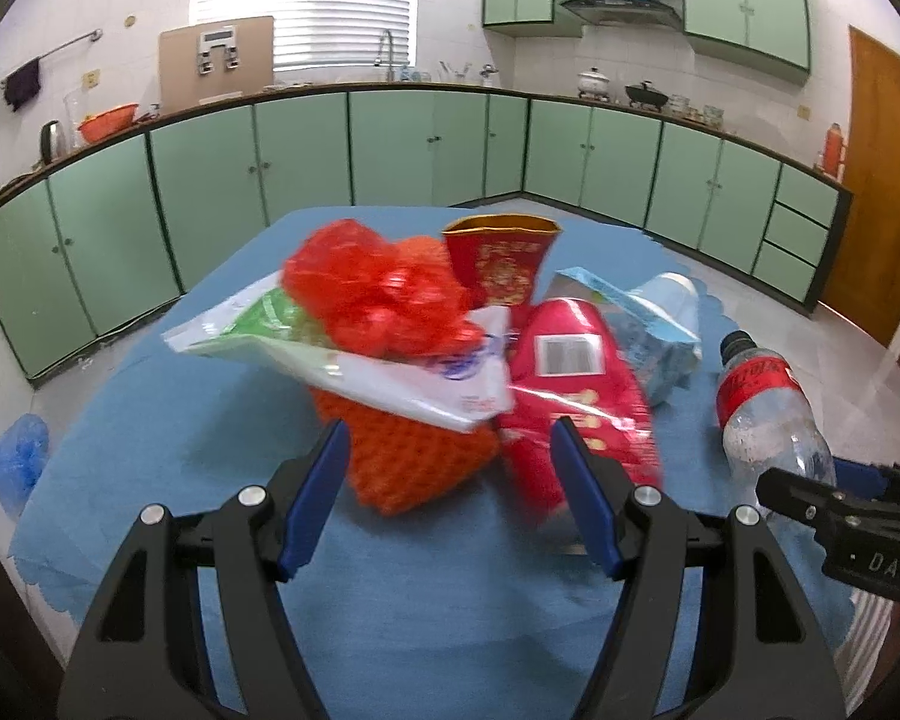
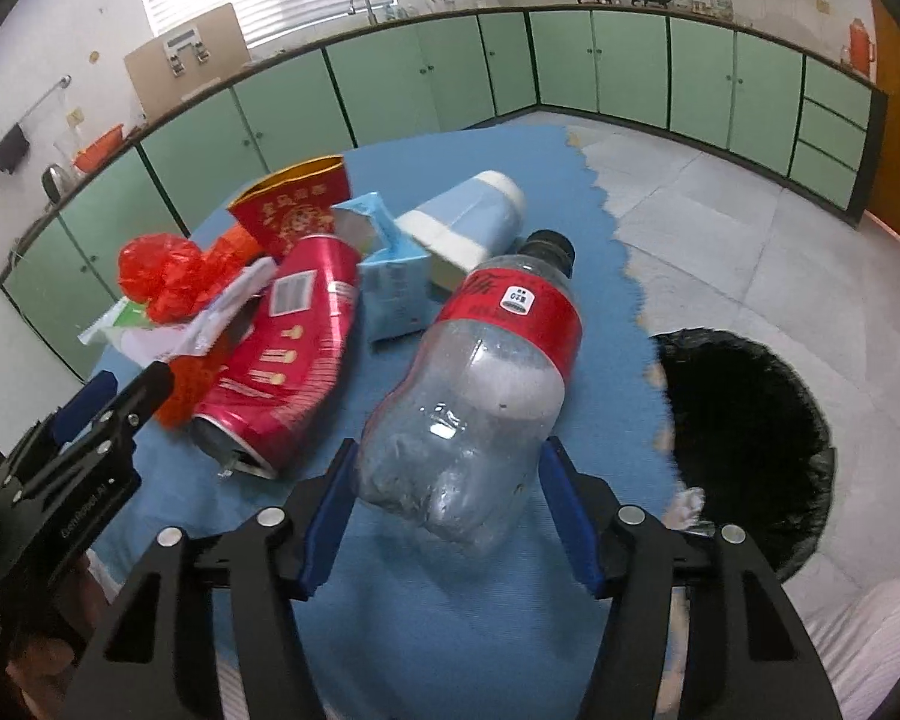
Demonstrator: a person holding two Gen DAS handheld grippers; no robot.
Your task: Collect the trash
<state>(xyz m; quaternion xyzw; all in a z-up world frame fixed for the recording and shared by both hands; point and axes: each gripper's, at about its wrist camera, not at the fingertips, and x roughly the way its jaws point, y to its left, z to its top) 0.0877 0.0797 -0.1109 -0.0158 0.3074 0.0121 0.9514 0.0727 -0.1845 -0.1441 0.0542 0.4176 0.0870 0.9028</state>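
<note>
A tabletop (image 1: pixel 150 450) with a blue cloth carries a heap of trash in a kitchen with green cabinets (image 1: pixel 306 150). The left claw (image 1: pixel 450 480) is released: its two blue pads stand apart, and nothing is pressed between them. Just in front of it lies an orange net (image 1: pixel 414 468), partly under a white and green plastic bag (image 1: pixel 342 360), and on top of this bag sits a crumpled red net (image 1: pixel 378 294). To the right of them a red can (image 2: pixel 294 354) lies on its side, with its open end toward the cameras. Behind the can stands a red paper packet (image 1: pixel 498 264) with a gold edge, and beside it there are a light blue carton (image 2: pixel 390 294) and a light blue cup (image 2: pixel 468 222) that lies on its side. The right claw (image 2: pixel 450 498) has the bottom end of a clear plastic bottle (image 2: pixel 480 396) between its blue pads; the bottle has a red label and a black cap and points away from the claw. The pads stand very close to both sides of the bottle, but I cannot tell if they really press on it. To the right of the tabletop, on the floor, a bin with a black bag (image 2: pixel 744 420) stands open.
</note>
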